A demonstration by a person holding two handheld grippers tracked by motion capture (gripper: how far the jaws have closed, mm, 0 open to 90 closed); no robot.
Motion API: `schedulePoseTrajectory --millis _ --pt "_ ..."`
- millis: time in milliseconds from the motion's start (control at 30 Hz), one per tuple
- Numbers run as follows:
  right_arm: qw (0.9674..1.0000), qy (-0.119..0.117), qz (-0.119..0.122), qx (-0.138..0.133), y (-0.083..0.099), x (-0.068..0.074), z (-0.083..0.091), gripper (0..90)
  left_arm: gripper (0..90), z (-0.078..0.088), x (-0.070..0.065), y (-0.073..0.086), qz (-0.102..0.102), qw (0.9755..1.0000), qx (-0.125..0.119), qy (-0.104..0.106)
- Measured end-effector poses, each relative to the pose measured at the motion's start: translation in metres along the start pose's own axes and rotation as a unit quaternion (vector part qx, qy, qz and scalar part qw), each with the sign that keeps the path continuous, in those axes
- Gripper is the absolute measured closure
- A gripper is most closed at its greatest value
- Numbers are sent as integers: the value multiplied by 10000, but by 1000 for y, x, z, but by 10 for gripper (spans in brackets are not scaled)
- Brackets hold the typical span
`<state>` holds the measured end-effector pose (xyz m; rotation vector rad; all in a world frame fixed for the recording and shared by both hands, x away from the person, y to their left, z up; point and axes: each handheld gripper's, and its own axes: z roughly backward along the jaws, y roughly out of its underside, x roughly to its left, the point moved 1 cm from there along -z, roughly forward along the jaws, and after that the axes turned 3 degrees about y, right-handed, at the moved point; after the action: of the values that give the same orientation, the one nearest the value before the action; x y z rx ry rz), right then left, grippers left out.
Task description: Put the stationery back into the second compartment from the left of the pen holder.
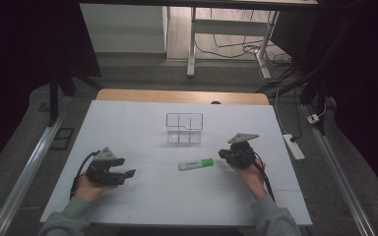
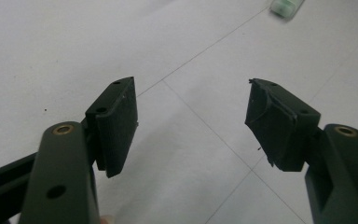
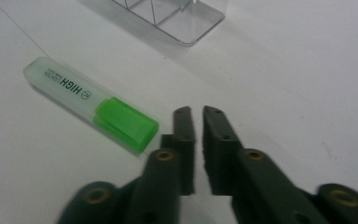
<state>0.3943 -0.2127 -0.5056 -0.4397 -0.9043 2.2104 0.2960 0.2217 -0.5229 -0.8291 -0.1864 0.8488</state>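
Observation:
A green highlighter (image 1: 195,163) with a clear cap end lies flat on the white board (image 1: 128,123), between the two hands. In the right gripper view the highlighter (image 3: 93,105) lies just left of my right gripper (image 3: 197,114), whose jaws are shut with nothing between them. Seen from above, the right gripper (image 1: 225,155) sits a little right of the pen's green end. My left gripper (image 1: 127,167) rests at the near left, open and empty. In its own view the left gripper (image 2: 191,107) points over bare board, with the highlighter (image 2: 286,7) far off.
A clear plastic organizer (image 1: 184,128) with dividers stands behind the highlighter at mid table; its corner (image 3: 177,18) shows past the right jaws. A white power strip (image 1: 294,146) lies on the floor to the right. Desk legs and cables stand beyond the table.

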Motion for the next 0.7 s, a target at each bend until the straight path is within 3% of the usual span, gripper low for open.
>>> schedulePoseTrajectory --millis 700 --pt "9994 -184 104 290 5 12 -26 891 336 1 0 0 1 10000 -21 -3"
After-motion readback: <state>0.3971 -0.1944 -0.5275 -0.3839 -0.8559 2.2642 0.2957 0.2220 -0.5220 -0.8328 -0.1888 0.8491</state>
